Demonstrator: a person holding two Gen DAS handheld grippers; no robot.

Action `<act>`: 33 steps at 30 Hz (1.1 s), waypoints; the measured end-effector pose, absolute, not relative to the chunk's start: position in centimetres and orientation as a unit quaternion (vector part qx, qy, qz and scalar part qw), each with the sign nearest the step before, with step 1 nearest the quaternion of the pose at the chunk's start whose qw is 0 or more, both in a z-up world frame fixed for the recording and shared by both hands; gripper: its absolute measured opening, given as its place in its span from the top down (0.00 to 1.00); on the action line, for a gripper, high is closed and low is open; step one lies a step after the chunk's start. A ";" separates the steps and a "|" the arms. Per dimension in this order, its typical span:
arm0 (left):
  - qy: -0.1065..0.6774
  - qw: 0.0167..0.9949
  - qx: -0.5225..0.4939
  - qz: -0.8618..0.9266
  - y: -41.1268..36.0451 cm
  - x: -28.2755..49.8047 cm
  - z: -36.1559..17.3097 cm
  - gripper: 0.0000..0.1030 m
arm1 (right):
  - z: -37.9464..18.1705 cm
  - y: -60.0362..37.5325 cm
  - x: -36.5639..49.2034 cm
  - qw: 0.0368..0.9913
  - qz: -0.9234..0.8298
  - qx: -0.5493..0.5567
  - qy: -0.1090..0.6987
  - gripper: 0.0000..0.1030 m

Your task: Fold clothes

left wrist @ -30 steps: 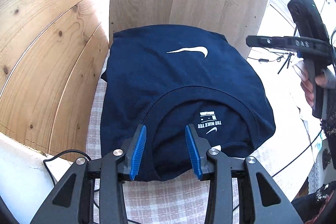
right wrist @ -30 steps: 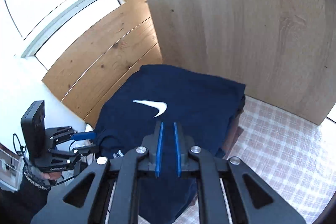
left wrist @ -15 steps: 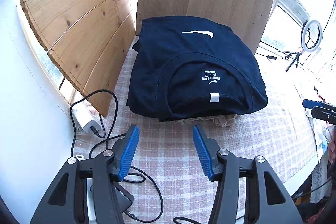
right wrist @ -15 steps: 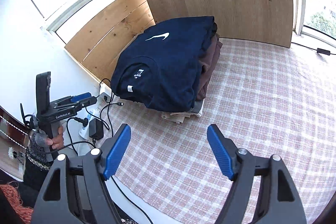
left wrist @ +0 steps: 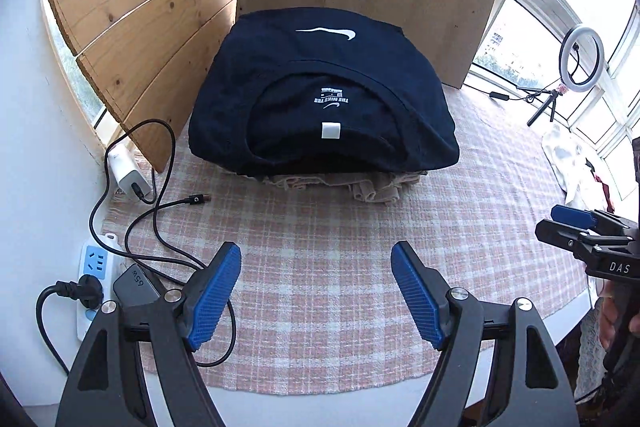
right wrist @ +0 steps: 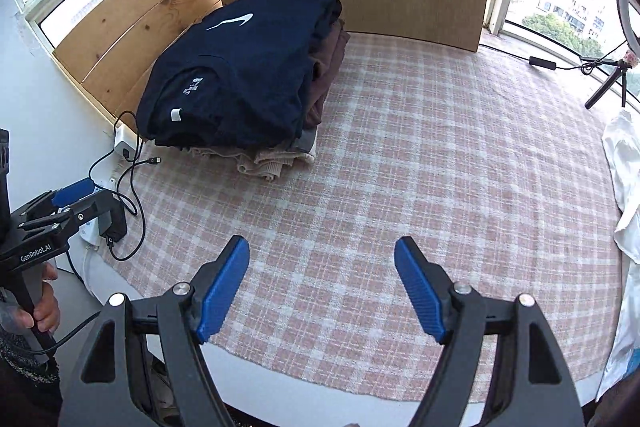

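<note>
While both tongs [left wrist: 316, 291] [right wrist: 322, 287] gape empty, the left widening, the folded navy T-shirt [left wrist: 324, 95] lies well beyond them.

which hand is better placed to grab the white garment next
Probably the right. The crumpled white garment lies at the right edge of the checked pink cloth, nearer the right gripper, whose fingers are open and empty. The left gripper, empty and opening, sits by the folded navy t-shirt.
</note>
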State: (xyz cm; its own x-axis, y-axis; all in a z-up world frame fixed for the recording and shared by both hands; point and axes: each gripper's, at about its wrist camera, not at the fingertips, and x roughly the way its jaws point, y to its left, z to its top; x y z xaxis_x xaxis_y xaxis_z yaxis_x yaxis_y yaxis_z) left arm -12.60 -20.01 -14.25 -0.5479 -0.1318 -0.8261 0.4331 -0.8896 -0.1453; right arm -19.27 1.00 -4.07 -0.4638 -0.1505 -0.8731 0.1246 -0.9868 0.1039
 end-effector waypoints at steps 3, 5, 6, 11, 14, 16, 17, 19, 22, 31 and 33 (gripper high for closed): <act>0.162 0.183 0.431 -0.869 -18.4 -11.7 -12.7 0.26 | -2.5 2.2 -18.0 0.071 -0.871 0.486 -0.012 0.28; 0.161 0.190 0.421 -0.872 -17.1 -11.1 -11.8 0.26 | -1.4 3.2 -17.0 0.073 -0.879 0.470 -0.020 0.28; 0.162 0.190 0.418 -0.874 -16.4 -10.9 -11.6 0.26 | -0.9 3.6 -16.4 0.074 -0.884 0.461 -0.017 0.28; 0.185 0.174 0.418 -0.872 -12.2 -9.5 -11.1 0.26 | 1.0 5.4 -12.3 0.075 -0.899 0.431 0.016 0.28; 0.179 0.171 0.424 -0.871 -9.1 -8.7 -10.7 0.25 | 1.2 6.7 -9.9 0.088 -0.900 0.427 0.017 0.28; 0.170 0.176 0.427 -0.871 -7.1 -8.0 -10.6 0.25 | 1.4 7.5 -8.3 0.097 -0.900 0.424 0.017 0.28; 0.170 0.178 0.427 -0.870 -6.3 -7.6 -10.5 0.25 | 1.5 7.9 -7.6 0.101 -0.900 0.423 0.018 0.28; 0.175 0.183 0.424 -0.869 -4.9 -6.7 -10.5 0.25 | 1.5 8.6 -6.3 0.106 -0.901 0.421 0.021 0.28; 0.181 0.195 0.424 -0.866 -3.2 -5.1 -10.5 0.24 | 1.5 9.6 -4.6 0.113 -0.901 0.418 0.018 0.28; 0.219 0.205 0.406 -0.863 -0.7 -1.4 -9.9 0.24 | 1.6 10.5 -0.5 0.132 -0.903 0.409 0.029 0.28; 0.220 0.212 0.398 -0.865 -0.3 -0.8 -9.5 0.23 | 1.8 10.6 0.0 0.133 -0.904 0.406 0.031 0.28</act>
